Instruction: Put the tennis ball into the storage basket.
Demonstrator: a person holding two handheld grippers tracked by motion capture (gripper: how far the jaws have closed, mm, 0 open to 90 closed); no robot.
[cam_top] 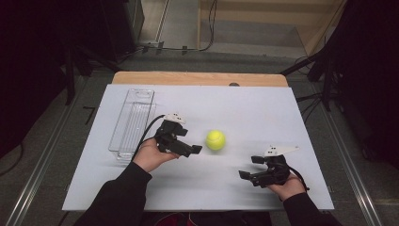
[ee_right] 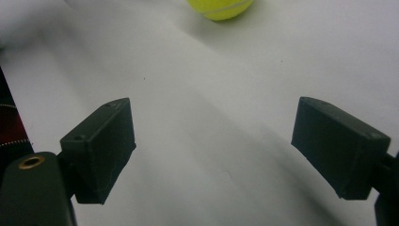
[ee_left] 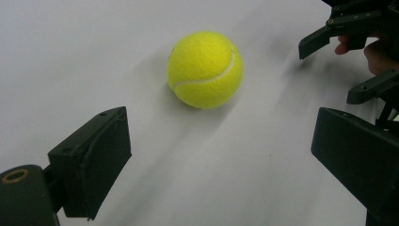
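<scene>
A yellow tennis ball (cam_top: 215,140) rests on the white board (cam_top: 235,108) near the middle. My left gripper (cam_top: 190,140) is just left of it and points at it, open, with a small gap to the ball. In the left gripper view the ball (ee_left: 205,69) lies ahead of the spread jaws of the left gripper (ee_left: 221,127), touching neither. My right gripper (cam_top: 248,167) sits lower right of the ball, open and holding nothing. The right gripper view has the right gripper (ee_right: 214,122) wide apart over bare board, with the ball (ee_right: 221,7) at the top edge.
A clear plastic tray (cam_top: 131,122) lies lengthwise at the board's left side, behind my left hand (cam_top: 150,157). The wooden table edge (cam_top: 197,78) shows beyond the board. The right gripper (ee_left: 331,70) appears at the upper right of the left gripper view.
</scene>
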